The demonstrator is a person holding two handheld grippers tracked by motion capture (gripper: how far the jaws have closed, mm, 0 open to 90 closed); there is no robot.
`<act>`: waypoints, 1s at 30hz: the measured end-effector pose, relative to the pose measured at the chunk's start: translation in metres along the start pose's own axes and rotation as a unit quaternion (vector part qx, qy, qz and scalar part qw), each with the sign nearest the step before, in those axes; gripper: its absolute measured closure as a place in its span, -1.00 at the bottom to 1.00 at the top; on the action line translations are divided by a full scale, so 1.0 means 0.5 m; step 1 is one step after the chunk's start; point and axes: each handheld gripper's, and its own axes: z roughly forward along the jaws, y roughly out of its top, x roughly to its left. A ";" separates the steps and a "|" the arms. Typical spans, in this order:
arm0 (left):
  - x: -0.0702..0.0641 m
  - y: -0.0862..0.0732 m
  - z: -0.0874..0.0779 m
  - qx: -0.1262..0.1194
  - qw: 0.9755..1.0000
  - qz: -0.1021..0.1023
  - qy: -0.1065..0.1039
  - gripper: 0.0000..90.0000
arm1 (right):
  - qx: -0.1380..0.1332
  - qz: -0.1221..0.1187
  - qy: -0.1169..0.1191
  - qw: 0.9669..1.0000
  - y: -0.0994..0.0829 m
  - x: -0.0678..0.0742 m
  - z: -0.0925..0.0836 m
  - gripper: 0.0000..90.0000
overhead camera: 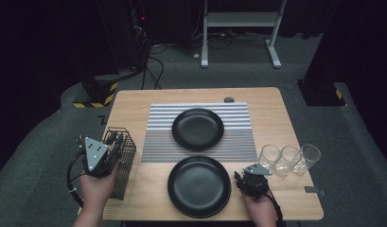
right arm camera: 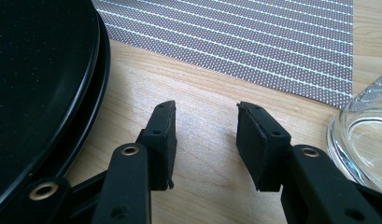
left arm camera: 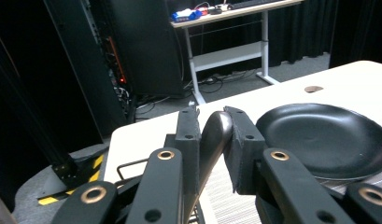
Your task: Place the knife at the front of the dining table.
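Observation:
My left gripper (overhead camera: 113,142) hangs over a black wire basket (overhead camera: 126,163) at the table's left edge. In the left gripper view its jaws (left arm camera: 215,116) are shut on a dark, rounded utensil (left arm camera: 214,135); whether it is a spoon or a handle I cannot tell. My right gripper (overhead camera: 239,178) rests low on the wood between the near black plate (overhead camera: 199,186) and three clear glasses (overhead camera: 289,160). In the right gripper view that gripper (right arm camera: 205,109) stands open over bare wood, with the plate rim (right arm camera: 93,70) to its left and a glass (right arm camera: 361,135) to its right.
A second black plate (overhead camera: 197,128) sits on a striped grey placemat (overhead camera: 158,142) in the middle of the wooden table (overhead camera: 129,109). A small grey disc (overhead camera: 229,100) lies at the far edge. Dark racks, cables and a white desk frame stand on the floor beyond.

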 end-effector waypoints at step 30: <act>0.061 -0.008 -0.018 -0.028 0.999 -0.032 0.017 0.77 | 0.000 -0.004 0.007 1.000 0.001 -0.002 0.001 0.26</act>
